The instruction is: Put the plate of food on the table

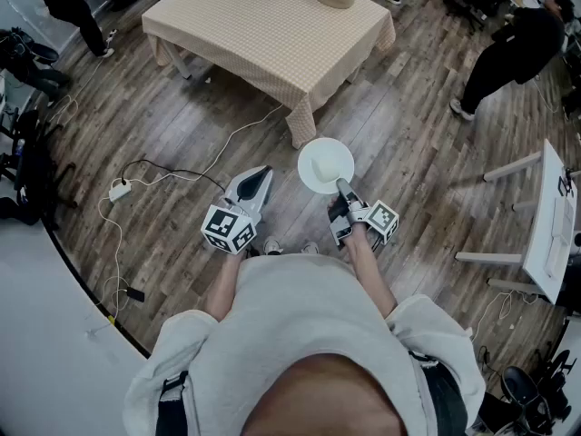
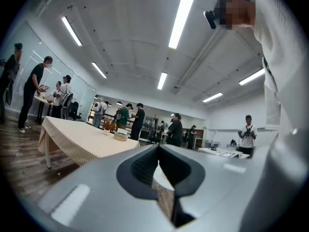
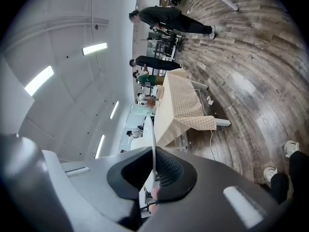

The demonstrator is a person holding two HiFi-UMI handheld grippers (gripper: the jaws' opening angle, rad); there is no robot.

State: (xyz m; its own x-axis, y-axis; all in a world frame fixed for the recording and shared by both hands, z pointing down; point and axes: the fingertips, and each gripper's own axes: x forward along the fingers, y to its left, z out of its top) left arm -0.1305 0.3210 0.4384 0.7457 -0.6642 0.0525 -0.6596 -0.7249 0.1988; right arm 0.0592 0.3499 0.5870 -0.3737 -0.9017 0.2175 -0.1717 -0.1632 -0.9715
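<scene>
Carrying step: the right gripper (image 1: 343, 187) has its fingers pinching the rim of the round white plate (image 1: 325, 164), held in the air short of the beige checked-cloth desk (image 1: 263, 25). The left gripper (image 1: 261, 174) has its fingers pressed together, empty. Next, probably walk up and lower the plate level onto the cloth

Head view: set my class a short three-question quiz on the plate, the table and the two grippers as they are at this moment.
1. True or false: the right gripper is shut on the rim of the plate.
2. Where is the plate? A: resting on the table. B: held in the air over the floor, short of the table. C: lying on the floor.
3. What does the left gripper hold?
Key: 1 true. 2 B. 3 nothing; its jaws are together with nothing between them.
</scene>
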